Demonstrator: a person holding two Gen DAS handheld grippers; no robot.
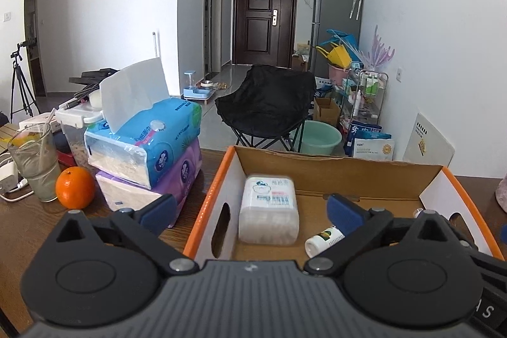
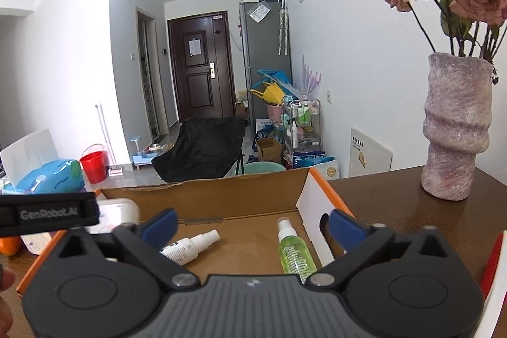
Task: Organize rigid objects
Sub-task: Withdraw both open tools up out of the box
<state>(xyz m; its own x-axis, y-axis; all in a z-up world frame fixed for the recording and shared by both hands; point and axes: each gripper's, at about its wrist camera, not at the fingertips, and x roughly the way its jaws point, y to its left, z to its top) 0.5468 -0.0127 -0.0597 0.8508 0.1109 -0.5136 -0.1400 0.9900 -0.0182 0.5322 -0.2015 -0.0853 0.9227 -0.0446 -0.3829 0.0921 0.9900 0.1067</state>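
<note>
Both the left gripper (image 1: pixel 250 211) and the right gripper (image 2: pixel 252 225) stand wide open and empty above the cardboard box (image 2: pixel 202 195) on the desk (image 2: pixel 396 205), where the green spray bottle (image 2: pixel 294 249) lies lengthwise, nearer the right gripper.
</note>
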